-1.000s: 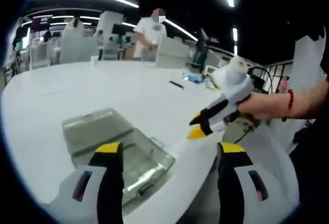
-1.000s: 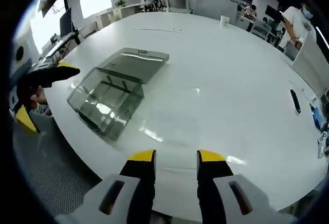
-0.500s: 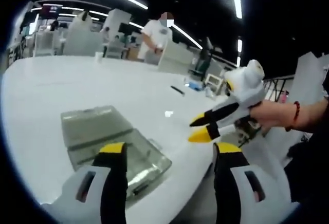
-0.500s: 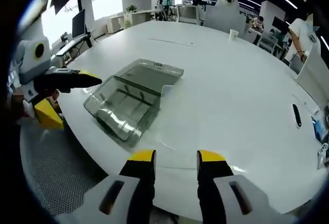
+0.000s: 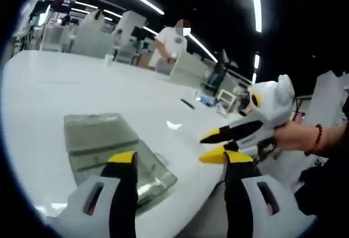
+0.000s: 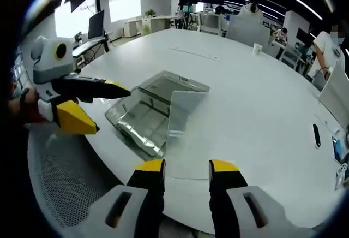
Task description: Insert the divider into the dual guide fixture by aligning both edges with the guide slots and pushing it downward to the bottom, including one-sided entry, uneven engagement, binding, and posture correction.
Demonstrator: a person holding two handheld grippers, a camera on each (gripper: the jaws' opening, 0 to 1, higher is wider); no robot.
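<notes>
A clear plastic fixture box lies on the white table near its edge; in the right gripper view the box sits ahead and left. My right gripper is shut on a transparent divider sheet, gripped across its side edges. The sheet tilts forward, its top edge over the box's right side. From the left gripper view, the right gripper reaches in from the right, just right of the box. My left gripper is open, holding nothing, and hovers over the box's near corner. It enters the right gripper view beside the box.
The table edge curves close by, with a grey mesh chair below it. A black flat item and a cup lie far across. A person in white stands beyond the table. A hand with a red bracelet holds the right gripper.
The right gripper has carried the divider closer to the box, now overlapping it. The left gripper has come in closer beside the box. Both cameras shifted.
</notes>
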